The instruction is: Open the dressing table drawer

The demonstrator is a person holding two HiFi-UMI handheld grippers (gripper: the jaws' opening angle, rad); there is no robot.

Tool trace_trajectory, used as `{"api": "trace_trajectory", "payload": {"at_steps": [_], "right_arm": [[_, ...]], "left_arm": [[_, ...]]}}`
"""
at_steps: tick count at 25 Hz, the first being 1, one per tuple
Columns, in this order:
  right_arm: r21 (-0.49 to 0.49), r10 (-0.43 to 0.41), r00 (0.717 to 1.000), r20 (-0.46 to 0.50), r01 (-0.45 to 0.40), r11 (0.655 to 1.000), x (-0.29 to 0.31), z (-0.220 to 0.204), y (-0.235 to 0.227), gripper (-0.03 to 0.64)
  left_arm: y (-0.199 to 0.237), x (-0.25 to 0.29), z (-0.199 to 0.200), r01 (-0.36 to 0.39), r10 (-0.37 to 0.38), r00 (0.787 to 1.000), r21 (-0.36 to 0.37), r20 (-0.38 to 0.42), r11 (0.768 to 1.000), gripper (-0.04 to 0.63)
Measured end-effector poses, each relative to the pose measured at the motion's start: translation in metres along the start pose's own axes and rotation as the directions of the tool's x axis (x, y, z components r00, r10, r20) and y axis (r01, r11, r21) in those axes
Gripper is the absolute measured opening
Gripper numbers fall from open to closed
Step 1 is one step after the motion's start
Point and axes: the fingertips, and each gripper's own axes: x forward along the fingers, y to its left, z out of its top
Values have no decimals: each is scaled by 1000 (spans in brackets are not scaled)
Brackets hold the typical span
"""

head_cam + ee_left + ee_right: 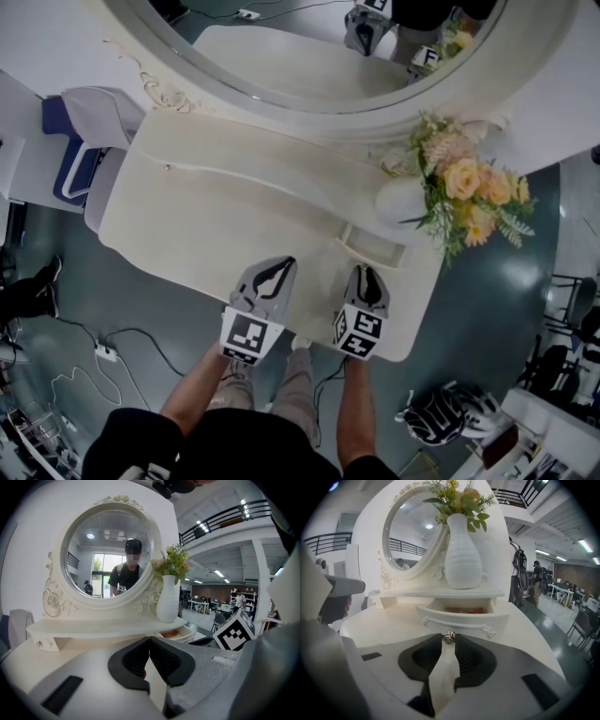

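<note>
In the head view, the cream-white wooden dressing table (216, 211) lies below us. Its small white drawer (373, 246) sits under the raised shelf at the right, just beside the white ribbed vase of flowers (401, 201). The left gripper (277, 269) hangs over the table's front edge. The right gripper (364, 274) reaches to the drawer front and hides the handle from this view.

In the left gripper view, the jaws are pressed together, and we see nothing between them. The drawer shows at the right, standing partly out.

In the right gripper view, the jaws are clenched on the little silvery metal knob (449, 637) at the middle of the drawer front. We judge the drawer light and stiff, likely to slide easily. The knob looks smooth and tiny, so we would keep the grip square and pull straight. The vase above may wobble. Something reddish lies inside the drawer, but we cannot tell what it is.
</note>
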Motion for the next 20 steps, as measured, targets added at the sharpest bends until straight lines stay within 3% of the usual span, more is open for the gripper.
{"api": "trace_trajectory", "payload": {"at_steps": [20], "right_arm": [[3,11,1000,8,-12,1000,-22,-9,-1,87]], "left_arm": [[-14,-14,2,2,-2,1000,8,4,1000,5]]}}
